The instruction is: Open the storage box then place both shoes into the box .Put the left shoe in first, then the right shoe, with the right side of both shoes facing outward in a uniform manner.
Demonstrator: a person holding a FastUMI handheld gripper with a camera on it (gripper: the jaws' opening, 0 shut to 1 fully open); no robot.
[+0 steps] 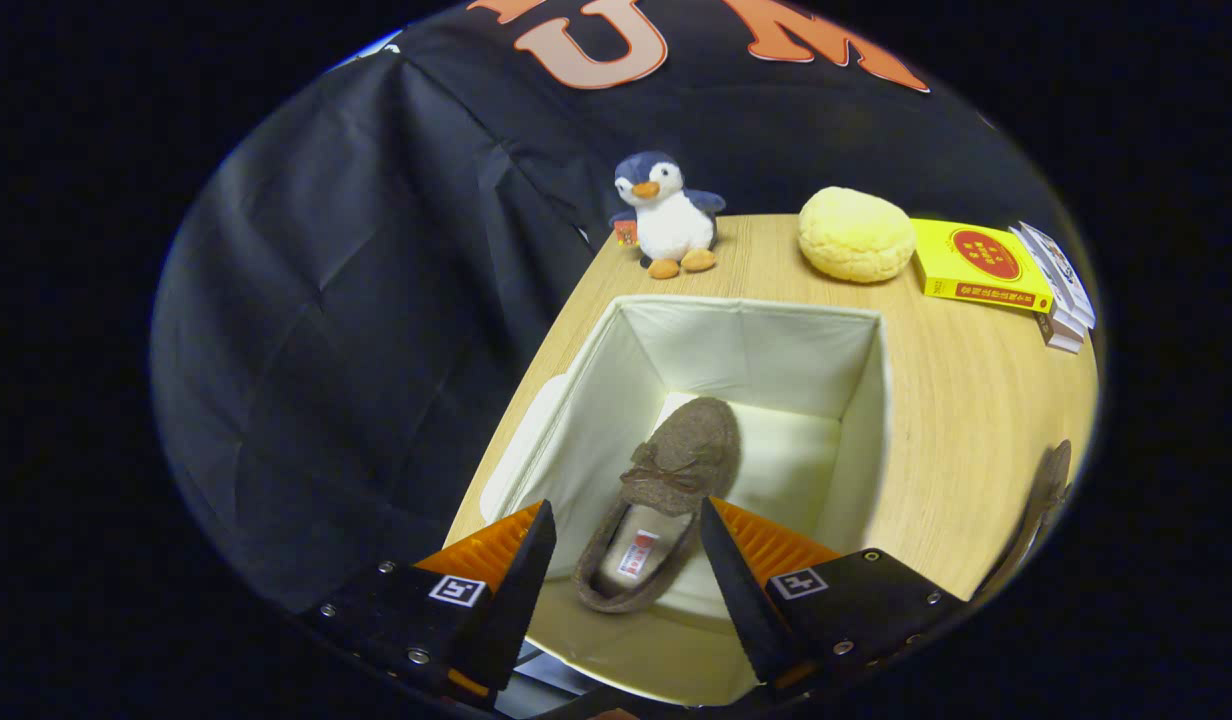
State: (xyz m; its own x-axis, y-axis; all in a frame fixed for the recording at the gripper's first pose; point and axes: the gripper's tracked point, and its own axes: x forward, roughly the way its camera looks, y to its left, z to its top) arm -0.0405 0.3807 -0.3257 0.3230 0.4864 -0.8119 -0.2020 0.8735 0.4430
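Wooden table bearing an open, pale fabric storage box, its lid off, with one brown slipper-style shoe lying on the box floor, toe pointing away. A second shoe lies on the table, right of the box. Behind the box stand a yellow bun-shaped cushion, a yellow book and a plush penguin; the gripper hovers above the box's near rim, fingers spread wide and empty.

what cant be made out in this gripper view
- Second brown shoe on the wooden table: cut off at the view's edge.
- Brown fuzzy slipper in the open white fabric box: heel partly behind the open gripper fingers; contact unclear.
- Yellow book cover: too small to read.
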